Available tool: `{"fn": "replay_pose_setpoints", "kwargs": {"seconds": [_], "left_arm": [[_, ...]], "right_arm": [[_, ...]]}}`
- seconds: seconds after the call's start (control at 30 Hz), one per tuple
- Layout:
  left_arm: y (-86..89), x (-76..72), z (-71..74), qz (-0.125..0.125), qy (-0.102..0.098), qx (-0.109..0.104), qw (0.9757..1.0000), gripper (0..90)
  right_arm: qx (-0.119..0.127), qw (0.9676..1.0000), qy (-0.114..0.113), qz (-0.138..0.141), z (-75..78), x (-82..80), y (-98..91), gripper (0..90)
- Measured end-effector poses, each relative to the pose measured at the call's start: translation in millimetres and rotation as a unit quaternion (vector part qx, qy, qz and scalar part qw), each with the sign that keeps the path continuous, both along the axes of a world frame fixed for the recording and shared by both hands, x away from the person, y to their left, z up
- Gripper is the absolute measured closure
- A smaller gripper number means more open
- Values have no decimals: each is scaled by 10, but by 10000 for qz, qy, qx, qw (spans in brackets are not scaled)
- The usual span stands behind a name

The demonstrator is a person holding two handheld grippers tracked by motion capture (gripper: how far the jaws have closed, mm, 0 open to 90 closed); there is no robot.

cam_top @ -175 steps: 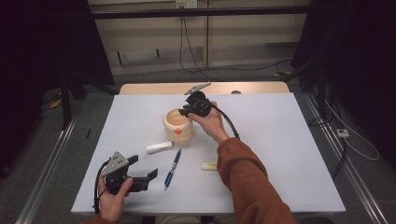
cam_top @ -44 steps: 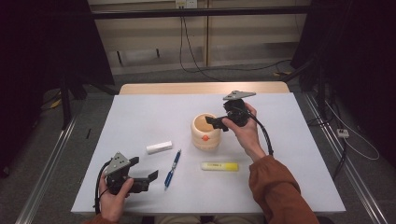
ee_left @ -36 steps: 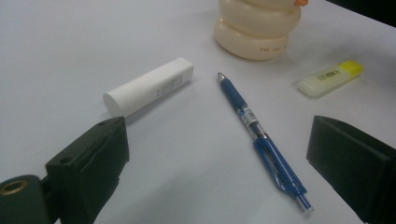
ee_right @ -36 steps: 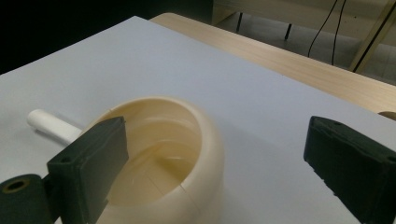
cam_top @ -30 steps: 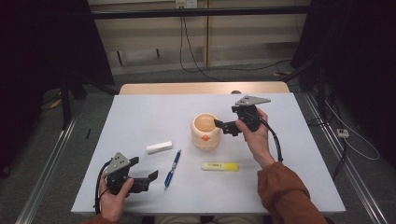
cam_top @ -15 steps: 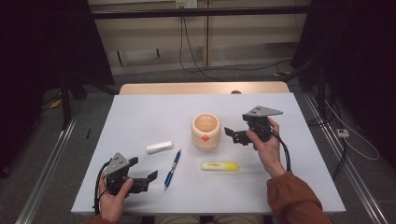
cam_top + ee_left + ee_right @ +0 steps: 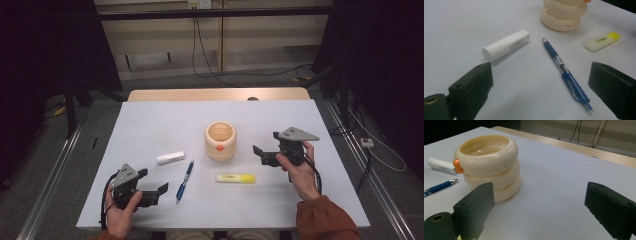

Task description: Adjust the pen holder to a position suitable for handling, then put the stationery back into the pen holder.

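Cream ridged cup (image 7: 220,141) stands mid-table; right gripper (image 7: 261,154) gapes beside it; left gripper (image 7: 157,192) gapes, empty, near blue pen (image 7: 184,174).

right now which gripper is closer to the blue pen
Left. The left gripper sits just beside the blue pen, jaws open toward it. The right gripper is across the table, past the cream pot.

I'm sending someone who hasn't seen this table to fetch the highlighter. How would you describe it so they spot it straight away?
Start at the cream ringed cup in the middle of the white table. Just in front of it, on the person's side, lies the highlighter flat on the table. It is short and pale yellow with a brighter yellow cap, unlike the blue pen and the white stick to its left.
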State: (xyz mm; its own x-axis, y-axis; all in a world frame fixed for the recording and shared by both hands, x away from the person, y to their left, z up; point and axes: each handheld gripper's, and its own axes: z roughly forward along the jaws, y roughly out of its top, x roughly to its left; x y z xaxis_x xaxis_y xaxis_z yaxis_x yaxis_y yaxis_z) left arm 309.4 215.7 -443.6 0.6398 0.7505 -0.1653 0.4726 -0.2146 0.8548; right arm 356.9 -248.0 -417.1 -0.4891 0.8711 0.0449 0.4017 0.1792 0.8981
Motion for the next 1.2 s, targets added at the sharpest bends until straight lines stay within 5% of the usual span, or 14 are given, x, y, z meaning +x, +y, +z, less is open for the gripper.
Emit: {"fn": "replay_pose_setpoints", "kwargs": {"seconds": [0.77,0.97,1.2], "left_arm": [[19,-5,40,23,-63,-11,10000,56],[20,-5,59,46,-117,-56,9999,56],[33,52,84,-61,-295,142,9994,55]], "right_arm": [[39,9988,42,-486,-197,-450,-410,85],[34,9991,99,-413,-227,-525,-423,84],[44,9993,82,-372,-214,-611,-435,81]]}}
